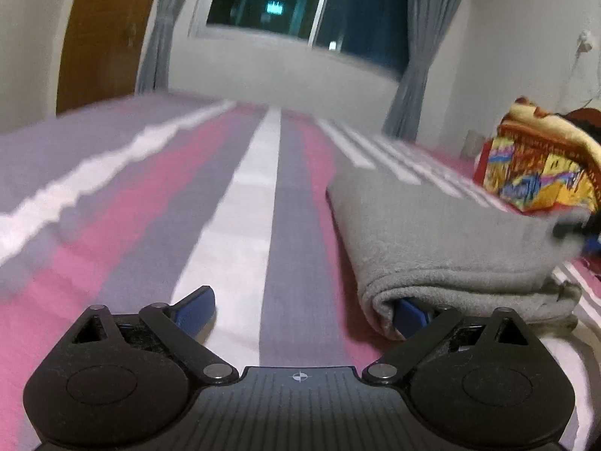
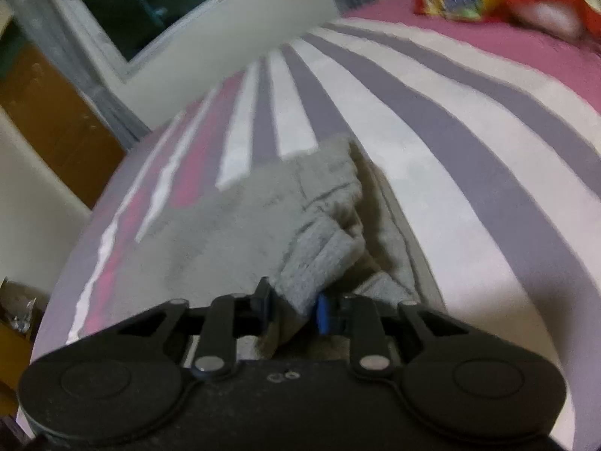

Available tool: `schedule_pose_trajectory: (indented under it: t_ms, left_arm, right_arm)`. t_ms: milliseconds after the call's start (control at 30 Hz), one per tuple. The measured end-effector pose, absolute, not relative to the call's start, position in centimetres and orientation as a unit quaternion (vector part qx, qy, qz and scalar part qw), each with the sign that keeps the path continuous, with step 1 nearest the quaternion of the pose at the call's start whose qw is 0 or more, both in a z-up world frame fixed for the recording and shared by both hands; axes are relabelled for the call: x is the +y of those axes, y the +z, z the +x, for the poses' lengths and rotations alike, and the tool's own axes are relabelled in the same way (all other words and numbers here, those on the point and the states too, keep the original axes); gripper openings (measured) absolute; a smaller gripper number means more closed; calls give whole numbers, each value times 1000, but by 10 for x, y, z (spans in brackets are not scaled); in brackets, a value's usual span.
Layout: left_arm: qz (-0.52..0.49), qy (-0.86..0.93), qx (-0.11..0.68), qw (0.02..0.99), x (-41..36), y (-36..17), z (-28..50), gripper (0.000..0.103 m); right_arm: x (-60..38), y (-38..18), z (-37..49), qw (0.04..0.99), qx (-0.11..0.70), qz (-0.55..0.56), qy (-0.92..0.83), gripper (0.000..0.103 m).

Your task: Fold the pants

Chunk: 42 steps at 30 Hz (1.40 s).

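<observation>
Two grippers were at work over a bed with a striped sheet (image 1: 240,203) in pink, grey-purple and white. The left gripper (image 1: 304,314) stood wide open: its left blue fingertip was free above the sheet, and its right blue fingertip was pushed into the rolled edge of the grey pants (image 1: 443,240), so that the cloth covered part of it. Nothing was held between its two fingers.

The pants lay on the sheet as a thick folded bundle, in the left wrist view to the right of the white middle stripe, with the fold turned toward the camera. Behind them, near the far right corner of the bed, lay a colourful blanket (image 1: 533,173) in red and yellow, close to the pants; whether it touched them I cannot tell.

The right gripper (image 2: 295,306) was closed nearly all the way and pinched a bunch of the grey pants (image 2: 233,221) between its fingertips. The cloth ran forward from the fingers along the sheet (image 2: 450,158), with crumpled folds on its right side.

At the far end of the room a dark window (image 1: 300,3) with grey curtains (image 1: 424,49) was seen, and a brown wooden door (image 1: 105,30) stood to its left.
</observation>
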State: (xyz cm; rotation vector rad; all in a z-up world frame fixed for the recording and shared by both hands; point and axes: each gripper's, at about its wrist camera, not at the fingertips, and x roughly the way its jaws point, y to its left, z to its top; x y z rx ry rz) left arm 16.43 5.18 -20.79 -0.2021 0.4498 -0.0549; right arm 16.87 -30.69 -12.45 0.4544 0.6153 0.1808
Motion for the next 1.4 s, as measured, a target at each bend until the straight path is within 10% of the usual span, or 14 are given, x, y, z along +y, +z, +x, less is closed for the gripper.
schedule_pose_trajectory:
  t_ms: [133,267,433,1067,1300,1400]
  left_arm:
    - [-87,-32,259,961,44,-216,175,97]
    - [-81,-30,268,960,40,-218,178,97]
    - [-85,-26,269,959,39,-220,180,97]
    - [-85,-23,266,960,38,-221,179,98]
    - [-88,-25,263,960,38,-222,178,98]
    - [-86,-25,264,960,38,-221,178,98]
  right_arm:
    - [-313,-105,151,945,239,191,117,21]
    - [-341,-158,178,886,377,261,76,26]
    - [-368,-144,121,901,275,328,71,73]
    - [-350,-164,172,866,362,339,68,44]
    - [-341,-111,131,926,213,275,147,37]
    - [-351,-144,143,918,277,270,86,37]
